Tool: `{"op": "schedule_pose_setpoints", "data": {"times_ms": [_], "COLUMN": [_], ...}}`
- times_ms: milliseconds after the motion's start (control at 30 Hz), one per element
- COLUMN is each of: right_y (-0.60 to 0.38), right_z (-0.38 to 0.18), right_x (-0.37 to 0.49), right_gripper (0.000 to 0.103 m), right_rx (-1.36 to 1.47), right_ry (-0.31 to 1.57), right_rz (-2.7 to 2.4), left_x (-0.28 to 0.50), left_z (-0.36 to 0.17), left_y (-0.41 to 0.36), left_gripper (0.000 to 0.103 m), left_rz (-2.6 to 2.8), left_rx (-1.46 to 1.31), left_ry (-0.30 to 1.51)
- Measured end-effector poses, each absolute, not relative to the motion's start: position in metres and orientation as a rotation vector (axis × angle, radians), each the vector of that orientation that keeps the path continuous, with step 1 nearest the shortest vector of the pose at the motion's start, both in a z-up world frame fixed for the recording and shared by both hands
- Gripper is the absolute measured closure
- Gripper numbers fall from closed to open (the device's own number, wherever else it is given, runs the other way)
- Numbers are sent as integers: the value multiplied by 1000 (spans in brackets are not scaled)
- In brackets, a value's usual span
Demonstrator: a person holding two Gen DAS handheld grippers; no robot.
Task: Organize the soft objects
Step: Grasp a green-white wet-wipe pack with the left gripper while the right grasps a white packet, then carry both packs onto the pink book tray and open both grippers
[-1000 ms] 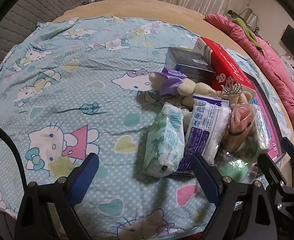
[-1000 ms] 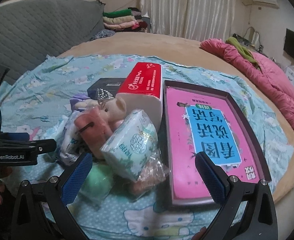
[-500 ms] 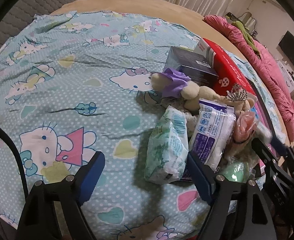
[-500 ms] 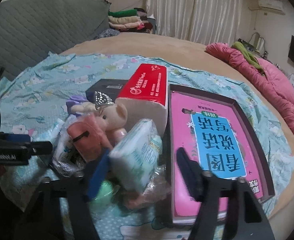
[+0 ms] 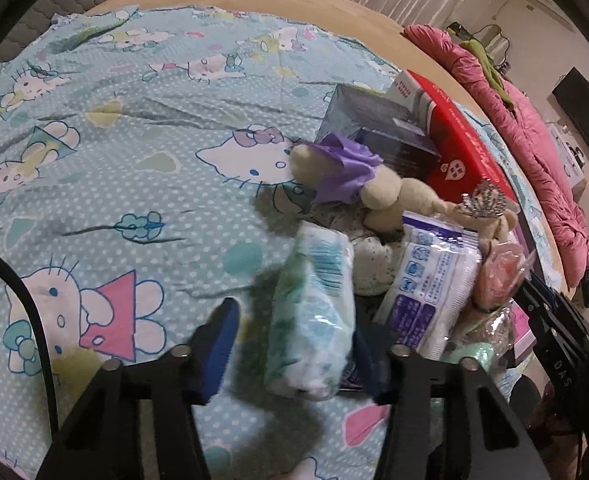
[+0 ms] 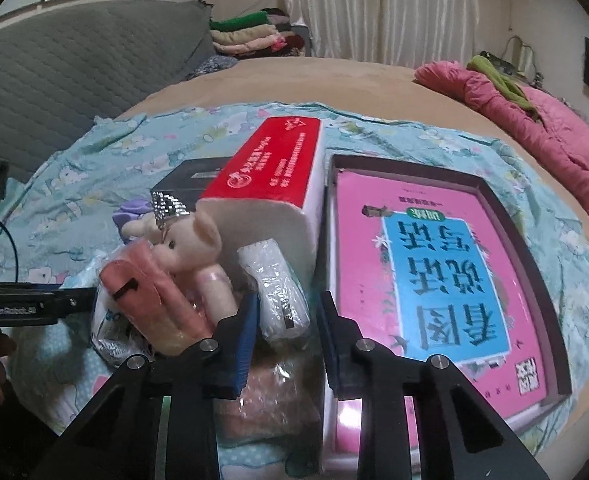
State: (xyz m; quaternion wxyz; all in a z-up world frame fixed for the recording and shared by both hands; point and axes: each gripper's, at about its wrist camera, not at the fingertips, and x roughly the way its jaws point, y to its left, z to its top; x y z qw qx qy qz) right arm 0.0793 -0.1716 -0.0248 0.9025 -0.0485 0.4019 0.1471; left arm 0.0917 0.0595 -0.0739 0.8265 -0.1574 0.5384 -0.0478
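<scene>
A heap of soft things lies on the Hello Kitty sheet (image 5: 114,184). My left gripper (image 5: 294,352) has closed in around a green-and-white tissue pack (image 5: 314,312); the right pad touches it, a small gap shows at the left pad. Beside it lie a purple-and-white pack (image 5: 430,288), a plush toy with purple bow (image 5: 350,172) and a pink roll (image 5: 498,276). My right gripper (image 6: 288,328) is narrowed around a small white plastic-wrapped pack (image 6: 278,288). A pink plush pig with a silver crown (image 6: 190,240) and the pink roll (image 6: 146,296) sit left of it.
A red tissue box (image 6: 278,168) and a dark box (image 5: 374,128) stand behind the heap. A pink book in a dark tray (image 6: 434,264) lies to the right. A pink quilt (image 6: 534,112) lies along the bed's far edge. Folded clothes (image 6: 250,32) are stacked at the back.
Both grippers moved forward and narrowed from wide open: the left around the green-and-white tissue pack, the right around the small white wrapped pack.
</scene>
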Motion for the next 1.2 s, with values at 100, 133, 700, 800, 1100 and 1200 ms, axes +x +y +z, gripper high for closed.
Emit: {"op": "schedule_pose_setpoints", "data": {"times_ms": [100,133,700,800,1100,1200], "right_y": [-168,-168,-193,-202,-241,-260], "right_z": [-31,-33,6,19,43,47], "right_x": [86,87,70,62,47,43], "right_gripper": [73,73,85,85,85,85], "right_rx": [-106,-106,31,66,153,188], "right_ry": [855,862,735,706,660,649], "right_rz": [314,316,360,360,296,261], "left_x": [94,94,64,57,55,56], "left_z": [-77,-78,-22,-1,36,39], "left_y": [60,58,58,52,5,-19], "left_gripper": [60,65,77,77,77,77], "left_rz": [-124,-132,-133,-148,-233,-265], "left_rx": [-349,-344,-329,-316,-256,-226], "left_ry": [1148,1145,981,947,914,920]}}
